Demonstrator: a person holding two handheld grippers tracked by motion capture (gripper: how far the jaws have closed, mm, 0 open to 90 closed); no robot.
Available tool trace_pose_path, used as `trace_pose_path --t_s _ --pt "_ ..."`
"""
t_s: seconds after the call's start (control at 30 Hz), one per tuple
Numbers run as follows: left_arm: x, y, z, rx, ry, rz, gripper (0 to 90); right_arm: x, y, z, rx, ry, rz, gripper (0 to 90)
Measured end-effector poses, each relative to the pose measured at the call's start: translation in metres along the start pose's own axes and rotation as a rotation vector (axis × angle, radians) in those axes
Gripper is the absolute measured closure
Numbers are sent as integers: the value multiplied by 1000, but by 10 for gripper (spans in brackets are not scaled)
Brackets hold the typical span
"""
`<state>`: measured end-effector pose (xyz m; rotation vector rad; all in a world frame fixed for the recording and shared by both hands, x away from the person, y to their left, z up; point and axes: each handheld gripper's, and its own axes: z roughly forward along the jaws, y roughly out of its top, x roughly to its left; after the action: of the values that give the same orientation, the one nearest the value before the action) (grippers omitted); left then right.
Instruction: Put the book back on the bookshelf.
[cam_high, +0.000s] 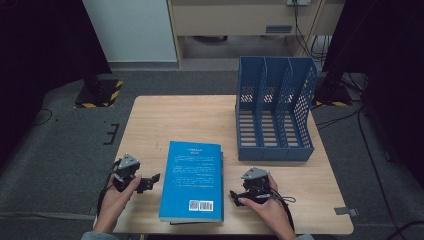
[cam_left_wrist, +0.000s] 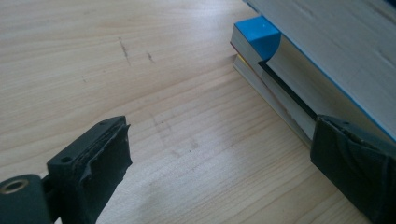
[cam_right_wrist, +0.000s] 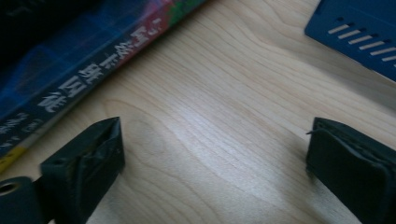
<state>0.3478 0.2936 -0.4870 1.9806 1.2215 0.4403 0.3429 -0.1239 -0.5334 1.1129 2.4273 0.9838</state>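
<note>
Two hand-held grippers rest low on a wooden table (cam_high: 200, 112), one on each side of a stack of books. The left gripper (cam_high: 150, 181) has its jaws spread wide and empty, with the blue book (cam_high: 192, 180) just beyond its right jaw, page edges facing it. The right gripper (cam_high: 236, 196) is equally wide open and empty; the stack's spine lies just past its left jaw. The book's long axis runs away from the person. Farther off stands a blue file rack (cam_high: 275, 115).
</note>
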Motion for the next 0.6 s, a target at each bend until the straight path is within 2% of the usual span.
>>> trace_pose_path --t_s 0.1,0.13,0.27,0.3,0.33,0.4,0.5,0.6 --pt "3 1 -5 -11 -10 -17 44 3 1 -3 -14 15 -8 55" --pt "4 1 -9 -15 -12 -24 44 6 2 -8 -22 38 -19 72" --pt "4 0 -13 -22 -22 -30 47 8 3 -21 -35 52 -6 89" --pt "2 1 -18 -31 -42 -28 46 9 5 -26 -39 48 -2 93" --pt "0 2 -20 -32 -47 -24 46 10 8 -32 -50 45 -19 104" --pt "-6 5 -26 -19 -30 -13 47 13 18 -44 -66 60 -19 105" --pt "-18 12 -36 -21 -16 3 46 21 37 -60 -80 51 -94 103" --pt "-23 18 -42 -39 -35 5 44 26 49 -65 -89 61 -123 99"
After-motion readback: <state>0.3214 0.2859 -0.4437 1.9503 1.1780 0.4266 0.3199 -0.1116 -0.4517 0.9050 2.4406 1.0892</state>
